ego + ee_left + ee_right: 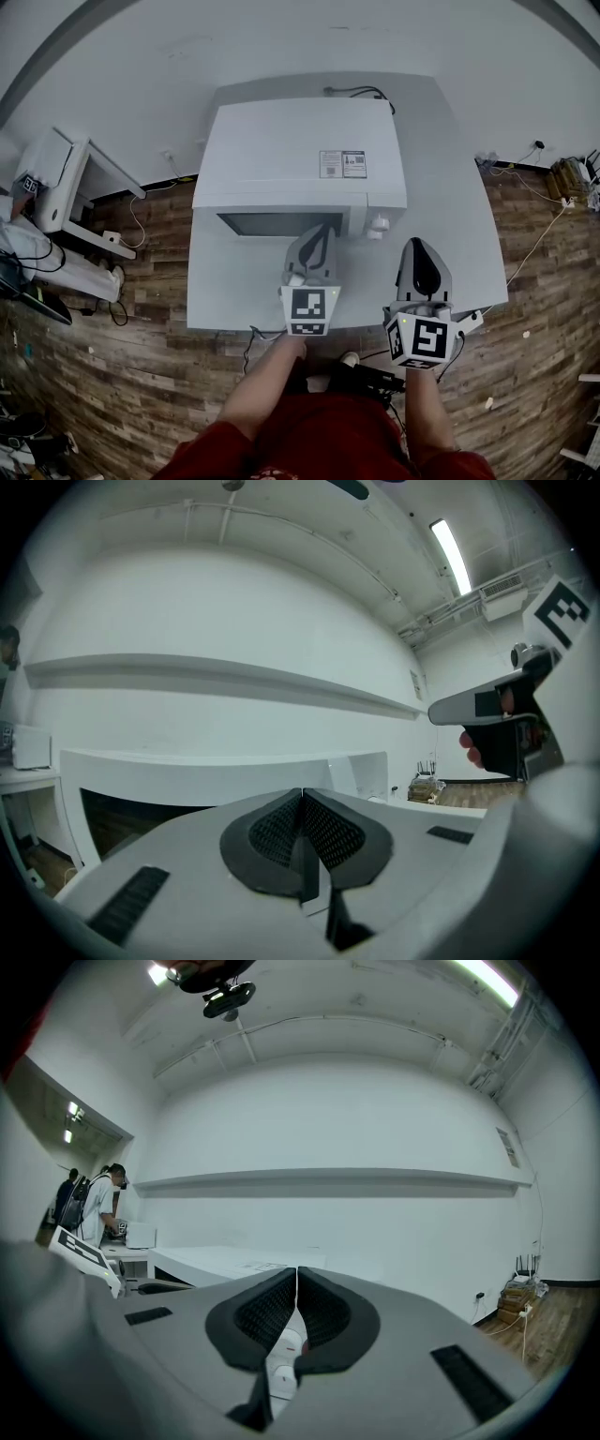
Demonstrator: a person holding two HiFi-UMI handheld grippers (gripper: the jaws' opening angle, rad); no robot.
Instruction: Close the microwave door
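**Desk:** Where is the door from where you stand?

**Me:** Straight ahead of my left gripper [319, 239]. The microwave [300, 150] sits along the back edge of the surface [225, 295], toward its left corner. The door [281, 224] runs lengthwise across the front face, parallel to the surface's front edge. In the head view it looks flush with the body already, or all but — I can't say that it has latched.

**Desk:** Which gripper is nearer?

**Me:** The left, clearly. Its tip is at the right end of the door, either touching it or just short of it; I can't tell which. The right gripper [419, 251] hangs over the surface in front of the control knob [378, 225], apart from the microwave.

**Desk:** And the jaws?

**Me:** Both pairs are pressed together with nothing between them — each gripper view shows them meeting on bare air. Any last push, I judge, goes straight forward with the closed left tip. That lands near the door's free end, if the hinge is on the left as I take it.
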